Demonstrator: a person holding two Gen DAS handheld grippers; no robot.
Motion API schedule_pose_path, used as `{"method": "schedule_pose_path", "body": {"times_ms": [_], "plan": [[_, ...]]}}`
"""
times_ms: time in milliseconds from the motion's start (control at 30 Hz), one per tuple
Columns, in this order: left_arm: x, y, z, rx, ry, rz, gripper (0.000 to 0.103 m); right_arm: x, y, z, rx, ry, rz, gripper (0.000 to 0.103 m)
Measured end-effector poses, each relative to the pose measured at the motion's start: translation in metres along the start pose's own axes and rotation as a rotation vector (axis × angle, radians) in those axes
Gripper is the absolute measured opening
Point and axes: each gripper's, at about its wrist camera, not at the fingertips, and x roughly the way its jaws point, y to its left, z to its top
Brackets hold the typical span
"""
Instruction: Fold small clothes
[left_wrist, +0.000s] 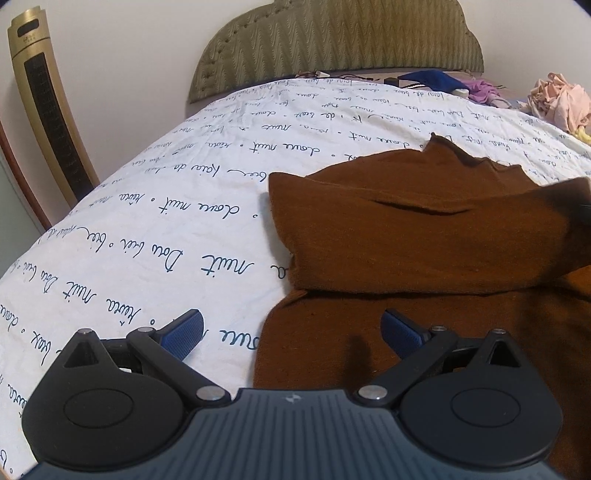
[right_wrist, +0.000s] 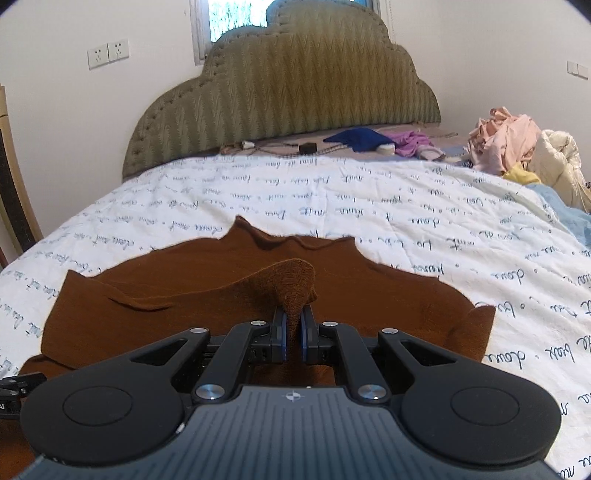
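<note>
Right gripper: we have its fingers pinched together on a raised fold of the brown garment, lifting it off the layer beneath.
Left gripper: our fingers stand wide apart, gripping nothing, low over the garment's left edge.
Garment: it lies on the bed near us, one sleeve folded across the body.
Progress: we judge the fold partly made; the pinched part must be laid down, then the rest folded.
Surface: a white quilt printed with blue script.
Room: farther off lie a pile of pink clothes, a padded olive headboard, wall sockets and a gold tower fan.
</note>
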Motion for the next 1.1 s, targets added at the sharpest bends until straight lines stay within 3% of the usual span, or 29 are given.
{"method": "schedule_pose_path", "body": {"times_ms": [67, 133, 200, 367, 600, 800, 900, 967, 1033, 1100], "plan": [[0.001, -0.004, -0.002, 0.012, 0.006, -0.003, 0.103, 0.005, -0.007, -0.001, 0.038, 0.015, 0.023, 0.021], [0.0, -0.005, -0.004, 0.014, 0.001, -0.011, 0.103, 0.006, -0.024, -0.002, 0.146, 0.019, 0.055, 0.039], [-0.002, -0.004, -0.002, 0.013, -0.015, -0.007, 0.103, 0.002, -0.043, -0.006, 0.275, 0.004, 0.091, 0.045], [0.005, -0.003, 0.009, 0.001, -0.016, 0.008, 0.103, 0.002, -0.077, -0.027, 0.499, 0.049, 0.188, 0.046], [0.009, -0.009, 0.007, 0.004, -0.003, -0.004, 0.103, 0.023, -0.099, -0.057, 0.823, 0.123, 0.382, 0.056], [0.008, -0.015, 0.005, 0.03, 0.001, 0.0, 0.103, 0.051, -0.111, -0.07, 1.132, 0.054, 0.372, 0.056], [0.01, -0.016, 0.006, 0.031, 0.008, 0.004, 0.103, 0.069, -0.113, -0.08, 1.256, 0.049, 0.39, 0.051], [0.012, -0.016, 0.008, 0.03, 0.012, 0.007, 0.103, 0.073, -0.111, -0.078, 1.246, 0.053, 0.387, 0.045], [0.013, -0.016, 0.01, 0.029, 0.013, 0.005, 0.103, 0.073, -0.108, -0.073, 1.207, 0.056, 0.378, 0.015], [0.012, -0.017, 0.014, 0.027, 0.002, 0.009, 0.103, 0.067, -0.107, -0.065, 1.15, 0.037, 0.358, 0.012]]}}
